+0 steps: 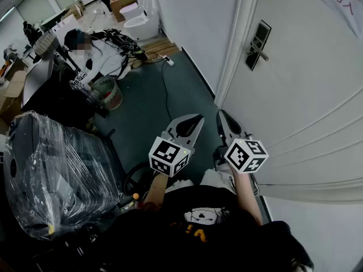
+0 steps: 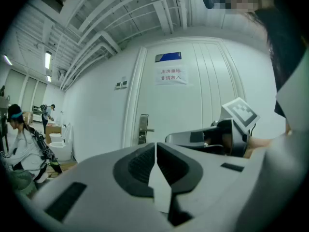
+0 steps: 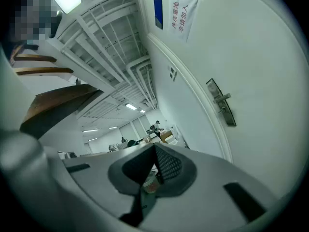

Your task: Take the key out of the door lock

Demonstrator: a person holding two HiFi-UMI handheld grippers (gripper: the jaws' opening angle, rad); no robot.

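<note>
Grey plastic jaws of the left gripper [image 2: 155, 144] are pressed together with nothing between them, and the right gripper [image 3: 154, 146] is closed and empty in the same way. In the head view the two are side by side, below the door lock [image 1: 258, 43] and well apart from it. The lock is a dark plate with a metal handle [image 1: 261, 52], near the left edge of the white door [image 1: 306, 101]. I cannot make out a key in it; it is too small. Left of the lock and farther off, a seated person [image 1: 105, 61] is on the floor side, and a white toilet [image 1: 139, 17] stands by the wall.
</note>
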